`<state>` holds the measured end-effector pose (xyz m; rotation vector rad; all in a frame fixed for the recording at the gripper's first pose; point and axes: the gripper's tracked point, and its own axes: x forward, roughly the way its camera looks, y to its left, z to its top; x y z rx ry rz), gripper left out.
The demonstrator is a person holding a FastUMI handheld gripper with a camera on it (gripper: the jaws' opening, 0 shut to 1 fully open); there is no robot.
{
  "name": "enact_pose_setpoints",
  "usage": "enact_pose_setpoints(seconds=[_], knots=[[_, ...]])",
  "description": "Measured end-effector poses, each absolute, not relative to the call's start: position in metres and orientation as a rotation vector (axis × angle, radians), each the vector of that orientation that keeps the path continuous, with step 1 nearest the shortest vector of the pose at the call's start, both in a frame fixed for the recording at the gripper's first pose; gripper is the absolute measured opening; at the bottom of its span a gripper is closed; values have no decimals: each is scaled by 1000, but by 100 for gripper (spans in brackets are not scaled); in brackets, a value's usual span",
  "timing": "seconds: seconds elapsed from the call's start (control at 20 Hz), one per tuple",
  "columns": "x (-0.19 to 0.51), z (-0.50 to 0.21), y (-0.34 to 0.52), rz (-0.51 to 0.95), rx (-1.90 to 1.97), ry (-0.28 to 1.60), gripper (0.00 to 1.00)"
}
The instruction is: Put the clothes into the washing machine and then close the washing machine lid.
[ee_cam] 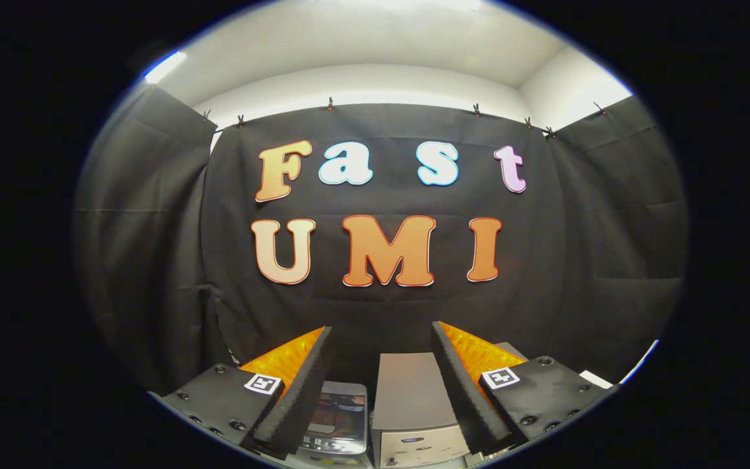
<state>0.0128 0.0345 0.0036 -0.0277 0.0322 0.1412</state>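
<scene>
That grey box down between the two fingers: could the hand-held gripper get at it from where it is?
Probably yes. The hand-held gripper is open and empty, its fingers spread wide, and the grey box sits low between them with nothing seen in the way. It would need to dip down first.

The camera rides on the gripper (pixel 381 335), looking level along its spread fingers at the booth's black cloth wall (pixel 381 306), fairly near.
</scene>
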Motion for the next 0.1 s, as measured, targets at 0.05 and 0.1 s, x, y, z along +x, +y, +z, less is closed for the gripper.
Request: enact_pose_setpoints(seconds=[0.05, 0.1], knots=[[14, 7, 26, 140, -24, 28, 97], [14, 10, 19, 142, -14, 19, 97]])
